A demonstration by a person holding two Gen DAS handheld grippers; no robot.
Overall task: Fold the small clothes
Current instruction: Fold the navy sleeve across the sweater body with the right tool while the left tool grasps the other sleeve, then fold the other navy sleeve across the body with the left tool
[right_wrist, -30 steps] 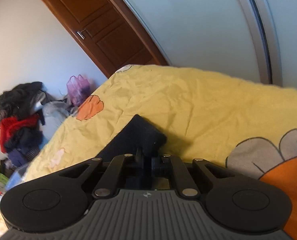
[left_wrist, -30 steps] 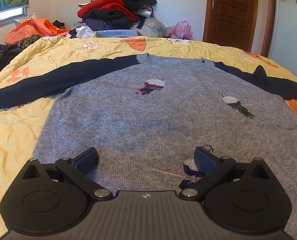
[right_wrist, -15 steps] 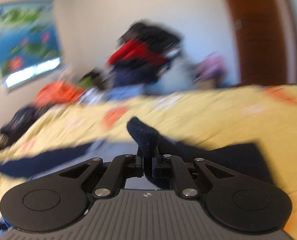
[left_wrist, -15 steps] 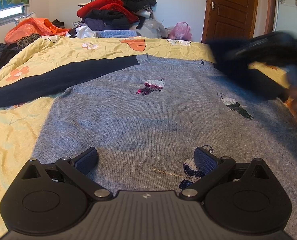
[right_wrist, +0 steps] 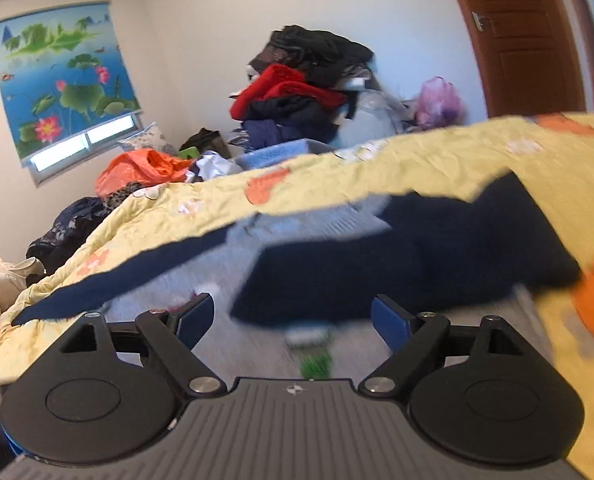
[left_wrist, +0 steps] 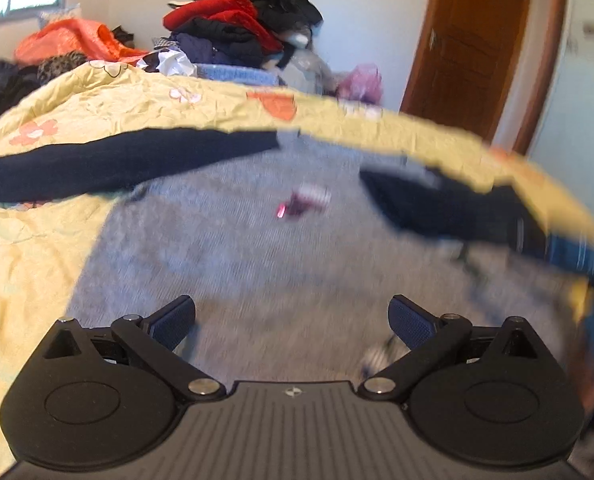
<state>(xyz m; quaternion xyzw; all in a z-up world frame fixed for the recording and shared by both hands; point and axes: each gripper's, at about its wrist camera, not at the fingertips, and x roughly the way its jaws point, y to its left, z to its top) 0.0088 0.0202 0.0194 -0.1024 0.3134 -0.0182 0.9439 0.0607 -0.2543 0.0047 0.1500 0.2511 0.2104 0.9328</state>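
Ahead of the jaws lies a yellow floral quilt (left_wrist: 77,240). Beyond its far edge, straight ahead, stands a pile of red, black and navy clothes (right_wrist: 301,92). Right of the pile: a pink plastic bag (right_wrist: 439,102), then a brown wooden door (left_wrist: 473,44). Far left of the jaws: an orange bag (right_wrist: 137,170) and a lotus-print blind (right_wrist: 61,76) over a window.

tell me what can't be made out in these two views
- Left wrist view: the sweater's hem, behind the left gripper.
- Left wrist view: the embroidered motif, smeared by motion blur.
- Right wrist view: the folded navy sleeve's cuff edge, blurred.
- Right wrist view: the green patch before the right gripper, blurred.
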